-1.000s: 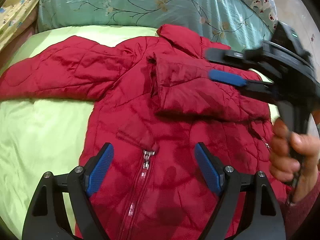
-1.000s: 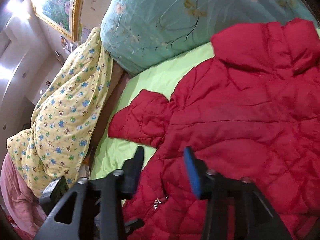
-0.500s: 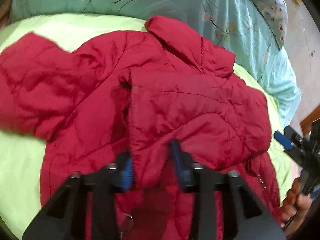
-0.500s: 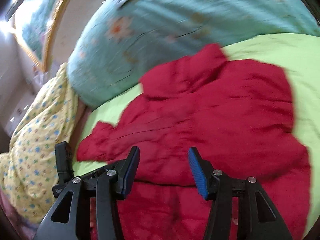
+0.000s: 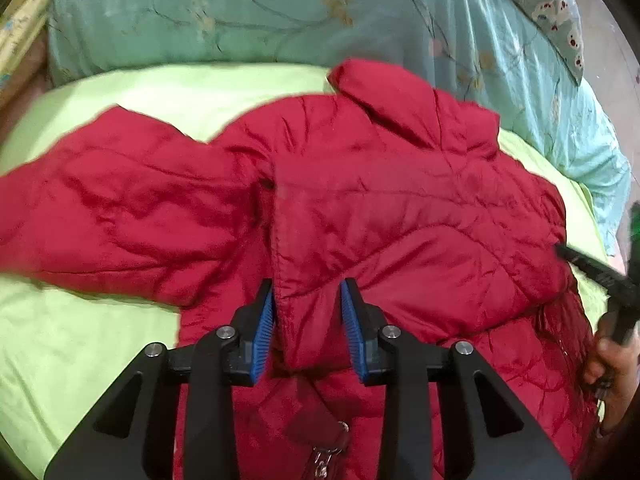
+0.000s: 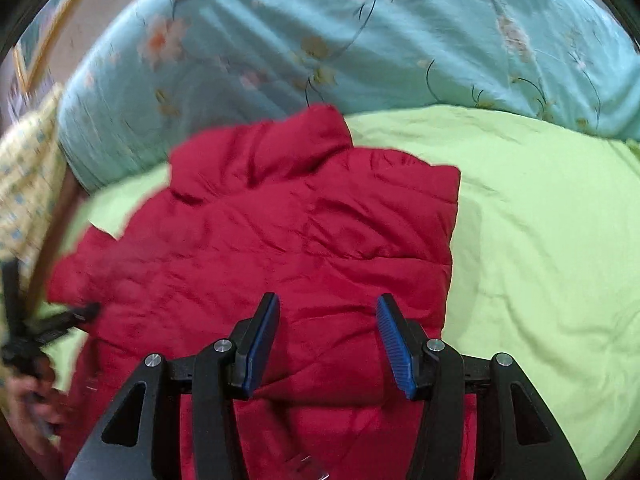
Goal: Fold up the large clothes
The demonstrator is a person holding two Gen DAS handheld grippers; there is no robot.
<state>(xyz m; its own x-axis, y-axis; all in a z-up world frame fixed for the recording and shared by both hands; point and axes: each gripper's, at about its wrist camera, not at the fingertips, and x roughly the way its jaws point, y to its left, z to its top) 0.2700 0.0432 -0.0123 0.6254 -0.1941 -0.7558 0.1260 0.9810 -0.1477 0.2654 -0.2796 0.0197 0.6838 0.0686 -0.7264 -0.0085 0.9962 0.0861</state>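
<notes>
one red quilted jacket (image 5: 360, 216), on the lime green bed sheet (image 5: 80, 340) of the bed; collar (image 5: 384, 96) toward the teal floral quilt (image 5: 280, 12), long axis from collar to near hem, zipper pull (image 5: 324, 460) at the near edge. one sleeve (image 5: 100, 216) spread out to the left in the left view; the other sleeve (image 5: 400, 240) folded across the chest.
two tongs. left tongs (image 5: 307, 328): jaws narrow, pads pressing the cuff end of the folded sleeve; they have just been opening slightly with the cuff between them. a second ago they stood wide over the zipper with nothing between. right tongs (image 6: 328, 344): about half open, nothing gripped, above the folded sleeve; a second ago it faced the spread sleeve.
one yellow patterned blanket (image 6: 24, 184), left edge of the right view.
</notes>
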